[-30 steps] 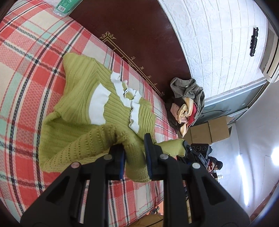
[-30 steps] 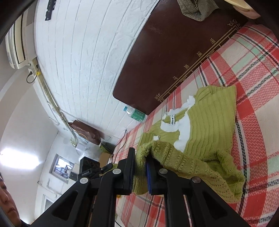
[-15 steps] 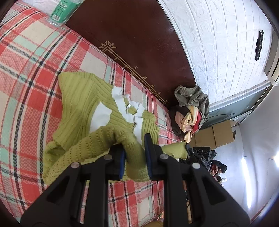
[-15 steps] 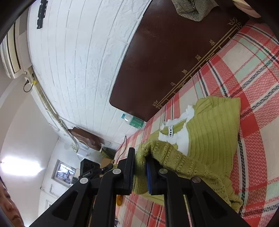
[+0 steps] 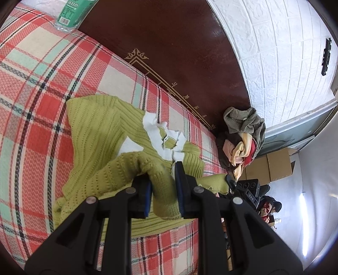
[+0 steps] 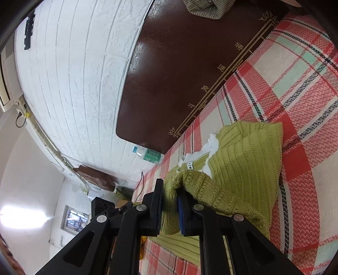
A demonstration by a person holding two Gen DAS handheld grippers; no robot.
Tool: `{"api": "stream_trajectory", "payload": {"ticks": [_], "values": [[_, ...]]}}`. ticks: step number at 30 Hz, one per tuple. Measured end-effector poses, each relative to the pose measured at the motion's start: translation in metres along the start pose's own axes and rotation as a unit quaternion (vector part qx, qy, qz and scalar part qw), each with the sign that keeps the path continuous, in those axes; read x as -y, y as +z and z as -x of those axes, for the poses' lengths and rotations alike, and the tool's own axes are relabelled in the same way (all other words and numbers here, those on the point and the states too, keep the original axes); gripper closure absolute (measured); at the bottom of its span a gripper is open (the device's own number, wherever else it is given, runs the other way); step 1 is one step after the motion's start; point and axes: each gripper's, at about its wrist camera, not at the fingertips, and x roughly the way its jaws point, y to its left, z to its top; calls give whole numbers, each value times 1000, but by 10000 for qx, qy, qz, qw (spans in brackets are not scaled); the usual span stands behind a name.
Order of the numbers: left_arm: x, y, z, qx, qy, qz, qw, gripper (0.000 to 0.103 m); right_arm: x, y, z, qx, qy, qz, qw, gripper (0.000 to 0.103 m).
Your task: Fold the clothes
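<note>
I see the plaid bed (image 5: 31,101) carrying a green sweater (image 5: 99,131), a bottle (image 5: 71,12) and a clothes pile (image 5: 243,139).

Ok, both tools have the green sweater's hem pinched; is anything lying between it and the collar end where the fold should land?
Nothing visible does. The left tool and right tool each grip the green sweater, and its ribbed body up to the white collar is bare. The bottle and clothes pile sit off to the sides.
</note>
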Motion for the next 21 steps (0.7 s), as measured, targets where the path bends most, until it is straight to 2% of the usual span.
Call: {"api": "stream_trajectory", "payload": {"ticks": [21], "values": [[-16, 26, -31, -118, 315, 160, 9993, 81, 31, 21, -25, -14, -282, -390, 9988, 89]]}}
